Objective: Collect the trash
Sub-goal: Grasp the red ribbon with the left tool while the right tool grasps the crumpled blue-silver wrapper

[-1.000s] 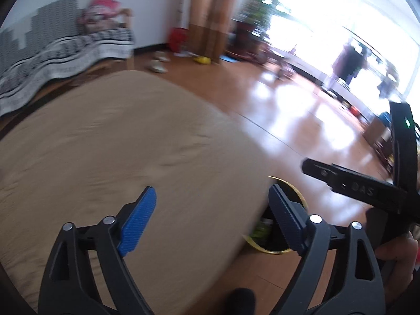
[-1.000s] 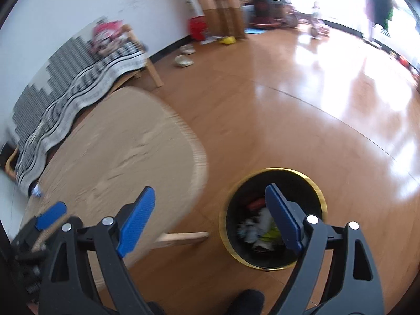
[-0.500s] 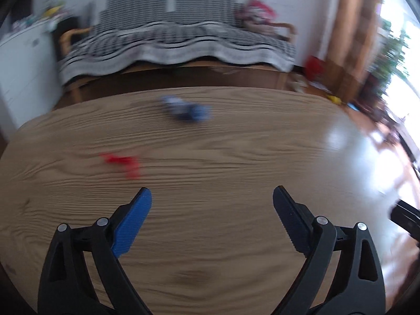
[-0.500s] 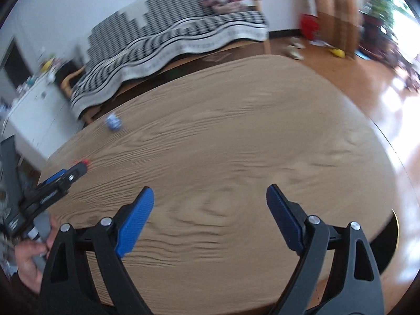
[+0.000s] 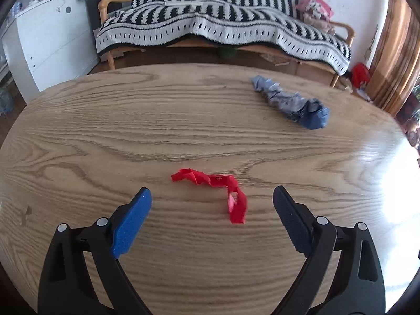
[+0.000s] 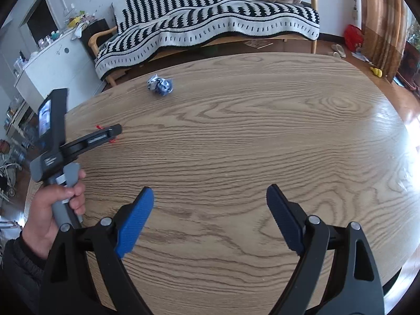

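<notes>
A red crumpled strip of wrapper (image 5: 215,191) lies on the oval wooden table (image 5: 183,131), just ahead of and between the fingers of my left gripper (image 5: 211,197), which is open and empty. A crumpled blue and white wrapper (image 5: 291,103) lies farther off to the right; it also shows in the right wrist view (image 6: 160,85). My right gripper (image 6: 210,197) is open and empty above the table's bare middle. The left gripper (image 6: 115,131) shows in the right wrist view at the left, hiding most of the red strip (image 6: 113,140).
A sofa with a black and white striped blanket (image 5: 223,26) stands behind the table. A white cabinet (image 5: 50,39) stands at the back left. The wood floor and a curtain (image 6: 383,26) are at the right. The trash bin is out of view.
Both grippers have swung from the floor and the black bin back over the table. My left gripper has closed in on the red strip, which now sits between its open fingers.
</notes>
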